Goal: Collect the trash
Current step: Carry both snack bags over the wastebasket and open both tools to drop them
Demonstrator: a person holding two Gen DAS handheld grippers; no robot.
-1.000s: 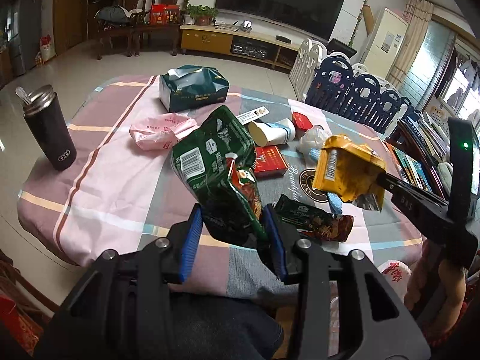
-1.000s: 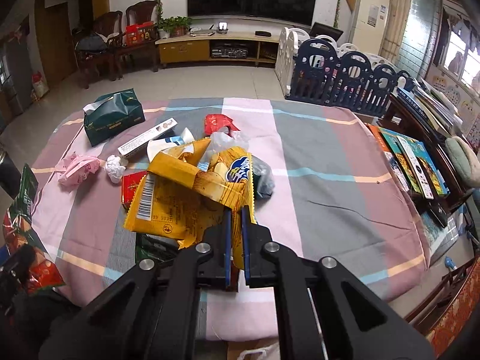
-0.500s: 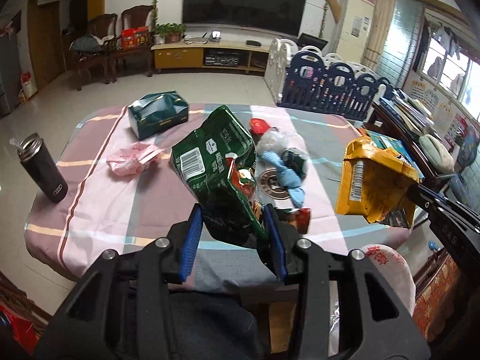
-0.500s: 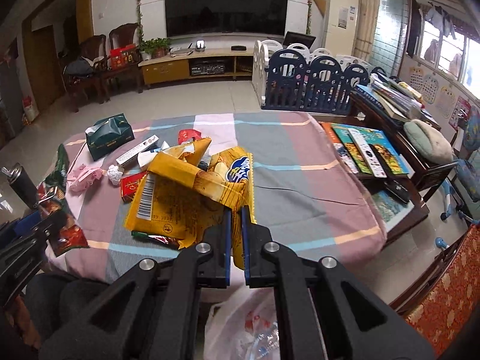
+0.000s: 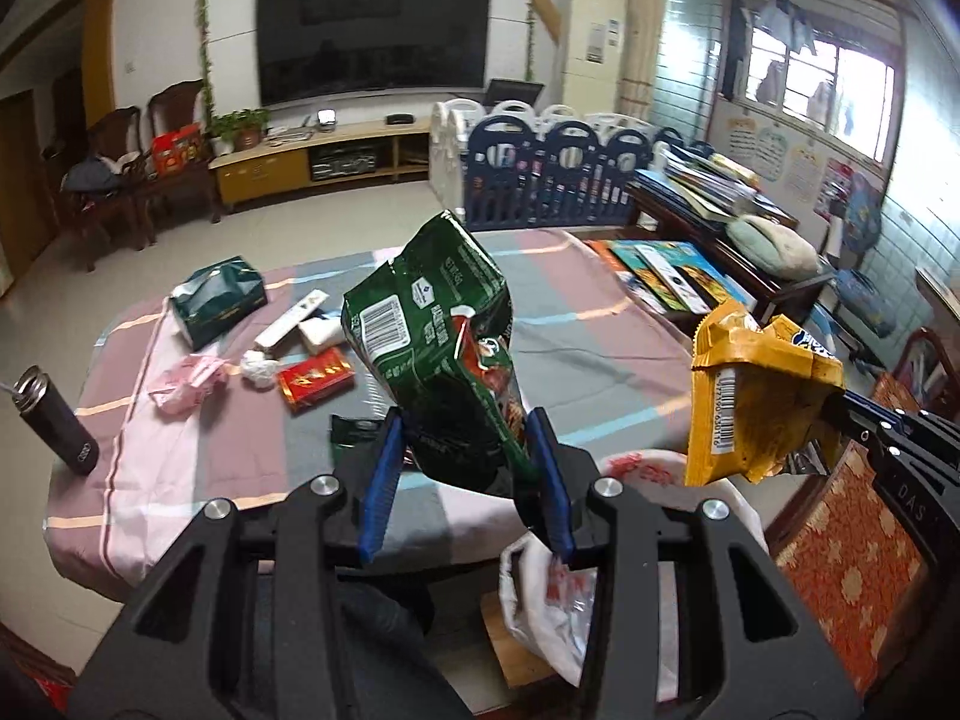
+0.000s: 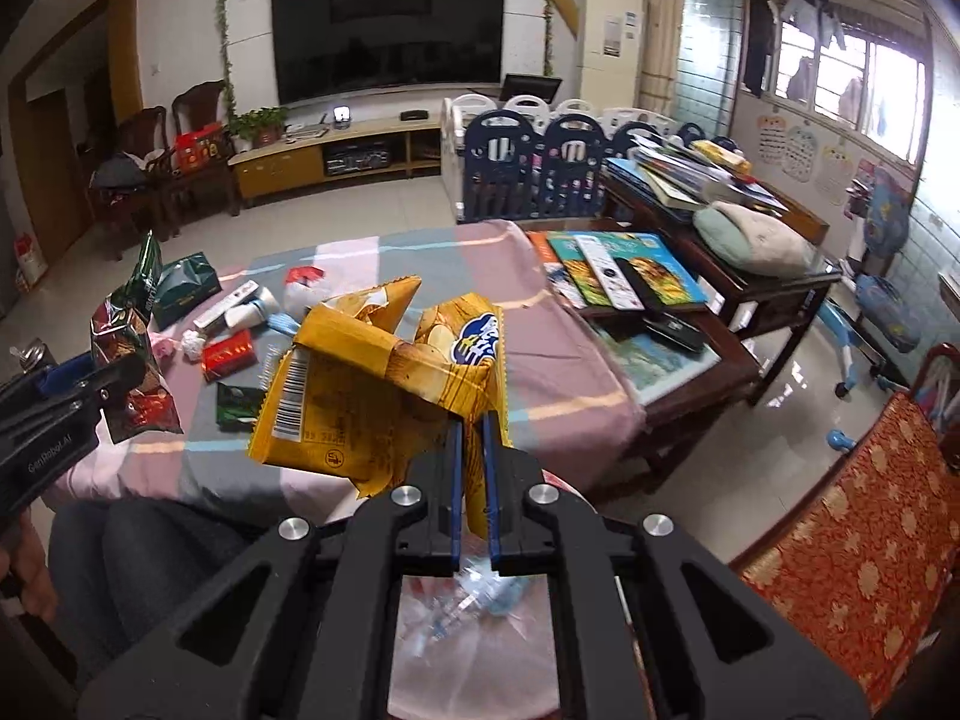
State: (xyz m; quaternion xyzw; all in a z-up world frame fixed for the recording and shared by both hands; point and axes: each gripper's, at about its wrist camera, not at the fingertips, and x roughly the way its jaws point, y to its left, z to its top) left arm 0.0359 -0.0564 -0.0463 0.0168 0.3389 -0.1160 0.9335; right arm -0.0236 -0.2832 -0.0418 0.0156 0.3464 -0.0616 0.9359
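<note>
I have the green snack bag clamped in my left gripper, pinched at its lower end so it stands clear above the table. At its three o'clock, my right gripper is squeezed tight on the yellow chip bag. Both hang over the white trash bag at six o'clock, I judge for dropping.

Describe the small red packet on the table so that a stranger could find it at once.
Start at the table with the striped pink and grey cloth. On its left half, find the white crumpled tissue. The red packet lies flat just right of it: the only red, gold-printed rectangle there.
</note>
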